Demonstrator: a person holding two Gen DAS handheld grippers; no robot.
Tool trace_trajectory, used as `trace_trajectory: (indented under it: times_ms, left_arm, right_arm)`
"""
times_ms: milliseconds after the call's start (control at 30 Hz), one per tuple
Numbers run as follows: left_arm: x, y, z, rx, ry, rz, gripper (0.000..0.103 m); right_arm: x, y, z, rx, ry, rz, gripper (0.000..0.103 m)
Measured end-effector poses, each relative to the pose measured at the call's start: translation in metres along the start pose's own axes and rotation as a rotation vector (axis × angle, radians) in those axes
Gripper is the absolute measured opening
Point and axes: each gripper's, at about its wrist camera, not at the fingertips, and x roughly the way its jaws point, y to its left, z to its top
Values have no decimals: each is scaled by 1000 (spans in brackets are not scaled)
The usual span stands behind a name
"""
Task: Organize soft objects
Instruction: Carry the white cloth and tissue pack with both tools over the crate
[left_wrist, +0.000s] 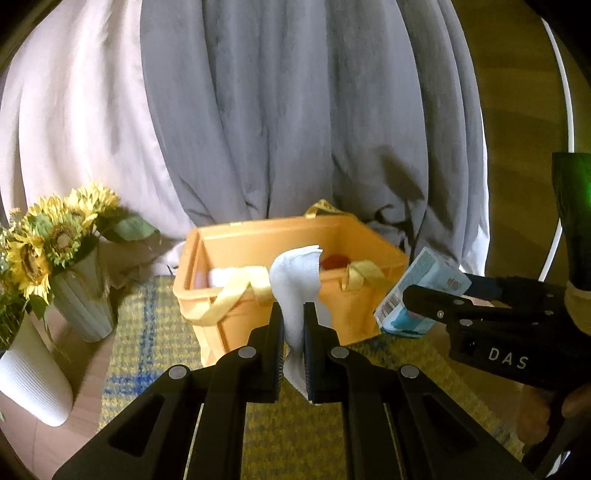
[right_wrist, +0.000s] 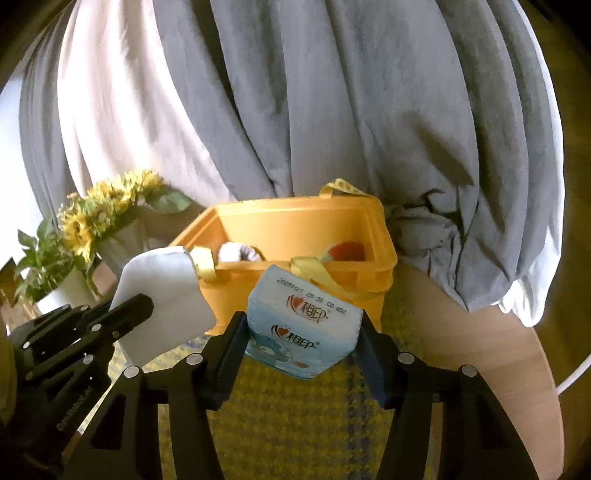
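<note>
1. Tissue pack (right_wrist: 303, 325), pale blue with red lettering, sits pinched between the pads of the right claw (right_wrist: 301, 332), carried in the air just short of the yellow storage basket (right_wrist: 373, 266), which lies at 12 o'clock from it in the right wrist view.
2. White folded cloth (left_wrist: 295, 295) is clamped in the left claw (left_wrist: 293, 332), whose jaws are pressed together on the thin fabric; the free end stands up and curls over at 12 o'clock, with the basket directly behind it.
3. Both loads hang above the yellow-and-blue checked mat (left_wrist: 147, 332) on the wooden desk (right_wrist: 480, 332), side by side; the right claw shows at 3 o'clock in the left wrist view.
4. My reading of the step: bring each soft item over the near rim and let it go inside. Lift enough that the pack's lower edge clears the rim and the yellow fabric handles (right_wrist: 314, 269) draped over it.
5. Inside the basket a red item (right_wrist: 349, 251) lies toward 1 o'clock and a pale bundle (right_wrist: 236, 253) toward 11 o'clock; the middle looks freest, so aim there.
6. Enter one claw at a time, since the opening looks narrow for two at once.
7. Spread the jaws only once the item is low inside; the limp cloth may snag on a pad, so draw back straight.
8. Keep the left side away from the sunflowers (left_wrist: 55, 236) and the white ribbed vases (left_wrist: 33, 384) at 9 o'clock, which seem easy to tip.
</note>
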Motion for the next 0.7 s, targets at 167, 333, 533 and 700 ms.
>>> trace_trajectory:
  times_ms: [167, 333, 533, 700]
  left_arm:
    - [-7, 0, 12, 5, -43, 0, 11]
    - [-11, 3, 26, 2, -91, -1, 11]
    - [-9, 5, 44, 19, -144, 9, 11]
    - [-3, 8, 56, 34, -178, 20, 11]
  right_arm:
    - [-8, 0, 10, 17, -42, 4, 57]
    - [-16, 2, 23, 14, -96, 3, 57]
    - [-21, 5, 43, 5, -161, 5, 57]
    - [-15, 6, 59, 0, -196, 9, 58]
